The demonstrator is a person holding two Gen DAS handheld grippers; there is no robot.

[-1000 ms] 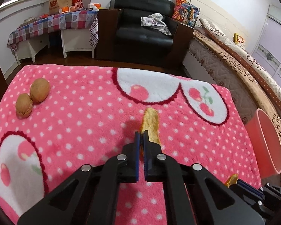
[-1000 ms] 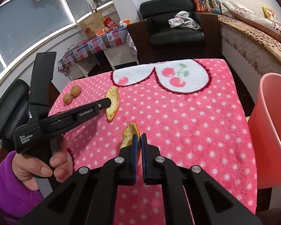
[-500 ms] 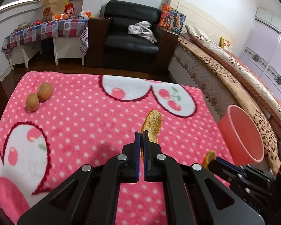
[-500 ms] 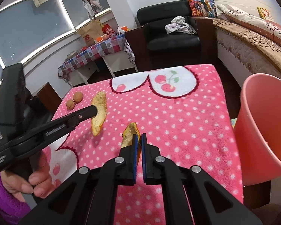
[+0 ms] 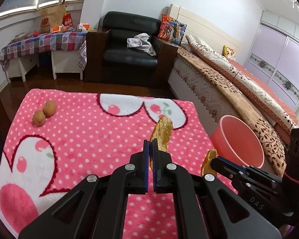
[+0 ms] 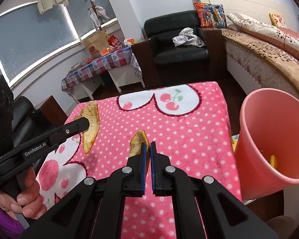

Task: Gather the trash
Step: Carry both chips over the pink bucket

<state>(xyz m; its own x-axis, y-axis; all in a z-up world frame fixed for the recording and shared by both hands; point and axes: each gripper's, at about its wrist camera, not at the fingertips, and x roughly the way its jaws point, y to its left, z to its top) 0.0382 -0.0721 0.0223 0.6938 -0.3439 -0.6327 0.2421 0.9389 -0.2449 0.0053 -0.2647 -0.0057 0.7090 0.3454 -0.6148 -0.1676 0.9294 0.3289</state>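
Note:
My left gripper (image 5: 150, 145) is shut on a long orange peel (image 5: 163, 134) and holds it in the air above the pink polka-dot blanket (image 5: 85, 139). It also shows in the right wrist view (image 6: 85, 123) with its peel (image 6: 90, 127). My right gripper (image 6: 147, 146) is shut on a smaller orange peel (image 6: 138, 142), also lifted; in the left wrist view this gripper (image 5: 213, 162) is at the lower right with its peel (image 5: 208, 162). A pink bin (image 6: 269, 135) stands just right of the table; a piece of peel (image 6: 273, 160) lies inside.
Two walnuts (image 5: 44, 112) lie at the blanket's far left. A bed (image 5: 239, 83) runs along the right behind the bin (image 5: 239, 141). A black armchair (image 5: 129, 49) and a checked-cloth side table (image 5: 41, 43) stand beyond the table.
Both grippers have risen off the blanket with their peels and moved right toward the pink bin, which is now larger and closer in both views.

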